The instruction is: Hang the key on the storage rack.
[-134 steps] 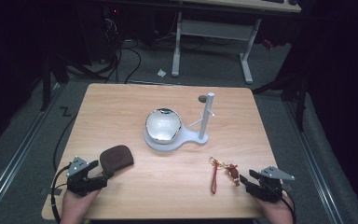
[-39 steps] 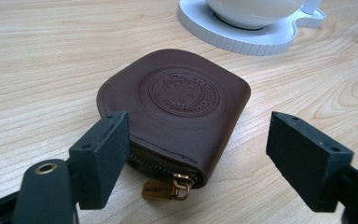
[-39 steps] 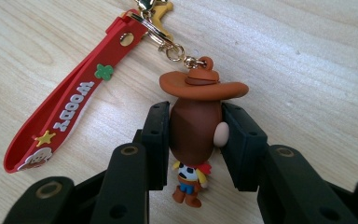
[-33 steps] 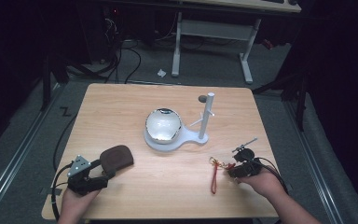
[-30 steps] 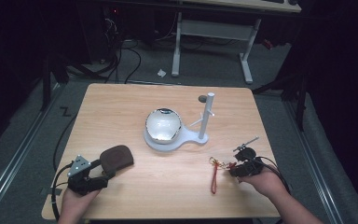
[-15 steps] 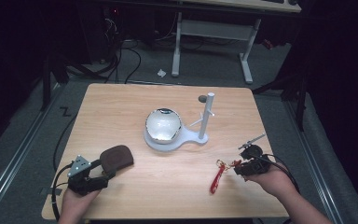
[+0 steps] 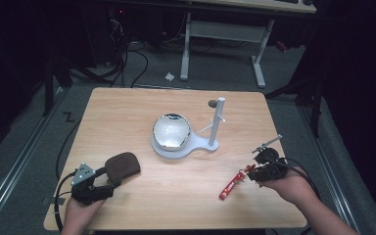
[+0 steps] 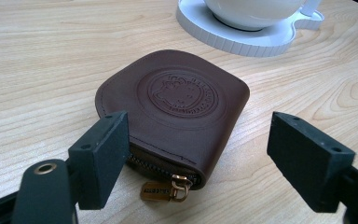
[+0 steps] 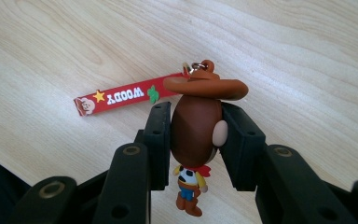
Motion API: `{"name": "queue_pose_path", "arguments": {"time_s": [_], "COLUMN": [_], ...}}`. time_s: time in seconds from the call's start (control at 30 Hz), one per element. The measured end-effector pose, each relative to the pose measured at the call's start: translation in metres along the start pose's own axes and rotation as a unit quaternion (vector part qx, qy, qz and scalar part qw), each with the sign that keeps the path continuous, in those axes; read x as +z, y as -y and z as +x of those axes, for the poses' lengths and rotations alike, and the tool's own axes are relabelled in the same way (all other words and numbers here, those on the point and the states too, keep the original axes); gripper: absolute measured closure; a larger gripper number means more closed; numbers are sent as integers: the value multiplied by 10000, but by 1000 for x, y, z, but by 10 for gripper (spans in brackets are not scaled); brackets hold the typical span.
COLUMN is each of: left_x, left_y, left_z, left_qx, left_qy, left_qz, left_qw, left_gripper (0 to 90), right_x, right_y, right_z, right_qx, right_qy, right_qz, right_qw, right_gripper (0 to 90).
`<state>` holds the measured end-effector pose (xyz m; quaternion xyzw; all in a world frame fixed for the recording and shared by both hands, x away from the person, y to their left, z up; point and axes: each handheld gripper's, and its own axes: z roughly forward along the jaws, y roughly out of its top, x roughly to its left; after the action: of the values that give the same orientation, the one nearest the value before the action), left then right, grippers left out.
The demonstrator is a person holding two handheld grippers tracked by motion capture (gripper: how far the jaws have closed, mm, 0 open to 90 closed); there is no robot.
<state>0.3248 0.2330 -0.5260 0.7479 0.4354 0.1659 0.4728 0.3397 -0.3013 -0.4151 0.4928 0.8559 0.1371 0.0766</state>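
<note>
I count two grippers and three loose items on the table. My right gripper, near the right edge toward the front corner, has its jaws clamped on the head of one cowboy figure keychain; the pads press both sides of the brown head, the hat brim sits above the jaw tips, and the small body hangs between the jaw arms. One red strap, lettered WOODY, is clipped at the hat and trails away from it; in the high view the strap slants down toward the front edge, and I cannot tell whether its far end touches the wood. My left gripper, at the front left corner, has its jaws wide apart, pressing on nothing. One brown leather pouch, embossed with a round emblem, lies flat between them, its one brass zipper pull pointing toward the gripper. I cannot tell whether the nearer jaw touches the pouch. At the table's centre stands one white stand carrying one round mirror and one upright post.
</note>
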Motion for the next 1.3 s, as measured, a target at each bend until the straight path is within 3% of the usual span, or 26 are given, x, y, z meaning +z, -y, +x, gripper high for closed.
{"name": "queue_pose_path", "arguments": {"time_s": [0.43, 0.93, 1.3], "left_x": [0, -1, -1], "left_y": [0, 0, -1], "left_z": [0, 0, 0], "left_qx": [-3, -5, -1], "left_qy": [7, 21, 9], "left_qz": [-8, -45, -61], "left_qw": [10000, 10000, 10000], "left_gripper": [216, 216, 216], "right_x": [-25, -52, -74], "right_y": [-13, -28, -50], "right_z": [7, 12, 14], "right_qx": [-189, -213, -352], "right_qy": [80, 72, 134], "right_qz": [-66, -242, -432], "right_qw": [9998, 9995, 9984], "right_gripper": [659, 660, 661]}}
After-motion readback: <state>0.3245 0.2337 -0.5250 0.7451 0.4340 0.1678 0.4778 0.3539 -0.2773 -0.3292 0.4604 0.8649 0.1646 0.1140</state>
